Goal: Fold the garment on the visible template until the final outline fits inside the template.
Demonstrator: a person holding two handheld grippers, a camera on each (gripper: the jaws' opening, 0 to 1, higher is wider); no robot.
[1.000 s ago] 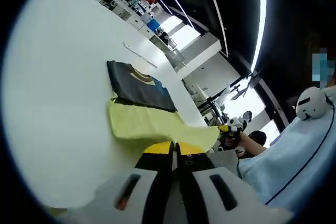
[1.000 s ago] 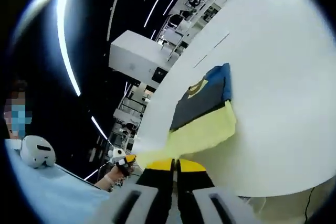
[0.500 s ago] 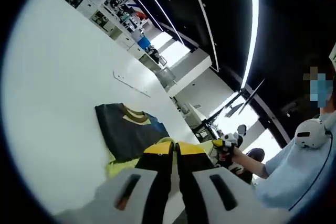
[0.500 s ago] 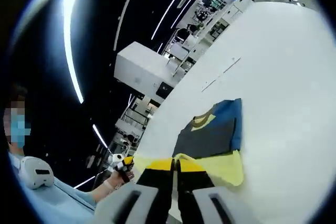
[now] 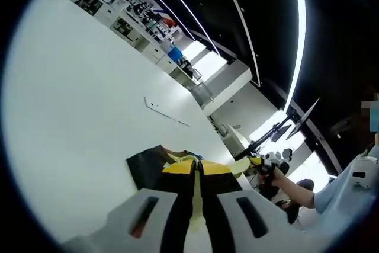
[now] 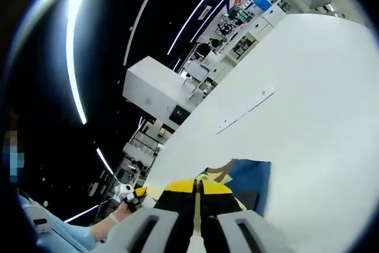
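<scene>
Left gripper (image 5: 198, 167): jaws closed, with a strip of yellow cloth pinched between them. Right gripper (image 6: 197, 185): jaws closed likewise, a yellow strip showing in the seam between them. Both hold the yellow edge of the garment (image 5: 148, 167), which lies on the white table (image 5: 71, 105) directly ahead of the jaws. Its dark body and blue part (image 6: 251, 179) rest flat on the table; the held edge is raised above them. The collar sits just beyond the jaw tips.

In the left gripper view, the right gripper appears to the right of the garment, in the person's hand (image 5: 267, 176). A thin pale strip (image 5: 167, 112) lies on the table well beyond the garment. Whether it belongs to the template cannot be told; no template outline is discernible near the garment.

Risks, as judged:
- Uneven travel. If one gripper leads, the fold line skews and one corner overhangs the outline.
- Slip. The pinch is narrow; tension may pull cloth free, dropping the edge short.
- Drag. A low carry may shift the lower layers across the table.
- Overreach. Carrying the edge past the collar would bunch the fold.
</scene>
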